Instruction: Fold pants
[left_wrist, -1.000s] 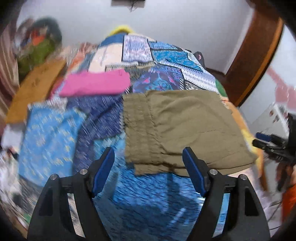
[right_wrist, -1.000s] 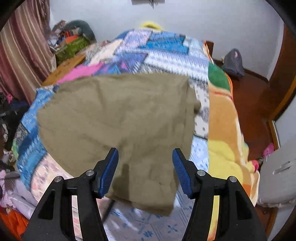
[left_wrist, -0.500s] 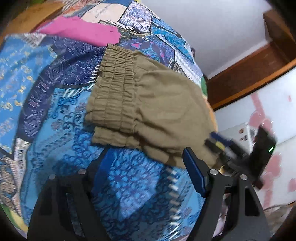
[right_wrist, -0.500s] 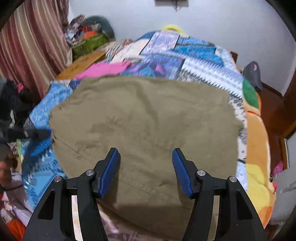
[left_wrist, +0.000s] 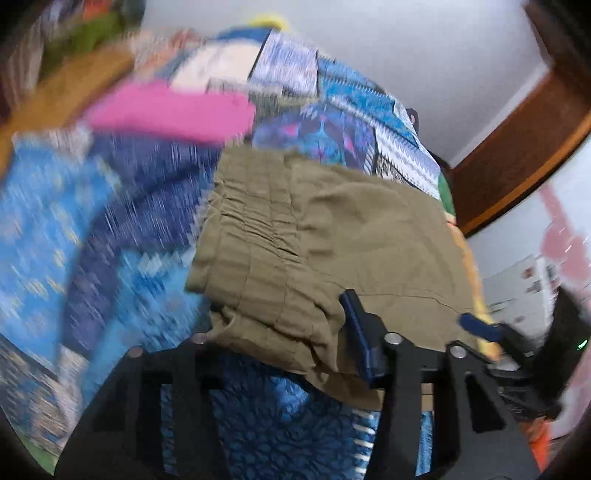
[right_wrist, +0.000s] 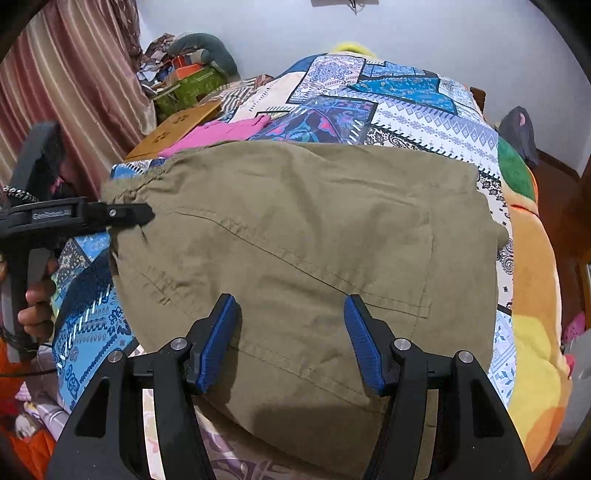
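Note:
The olive-green pants (right_wrist: 306, 236) lie folded on the patchwork bed, elastic waistband toward the left (left_wrist: 255, 240). My left gripper (left_wrist: 280, 321) is open around the near waistband corner; its left finger is hidden under the cloth, its right finger (left_wrist: 356, 332) lies on top. It also shows in the right wrist view (right_wrist: 125, 214) at the pants' left edge. My right gripper (right_wrist: 291, 339) is open and empty, fingers just above the near part of the pants. It shows in the left wrist view (left_wrist: 480, 328) at the pants' right edge.
A pink folded garment (left_wrist: 173, 114) lies behind the pants. A brown cardboard piece (right_wrist: 173, 125) and clutter sit at the bed's far left by a striped curtain (right_wrist: 74, 92). An orange and yellow blanket (right_wrist: 532, 302) hangs on the right edge.
My left gripper has pushed forward so the waistband corner sits between its fingers. My right gripper has moved closer over the pants.

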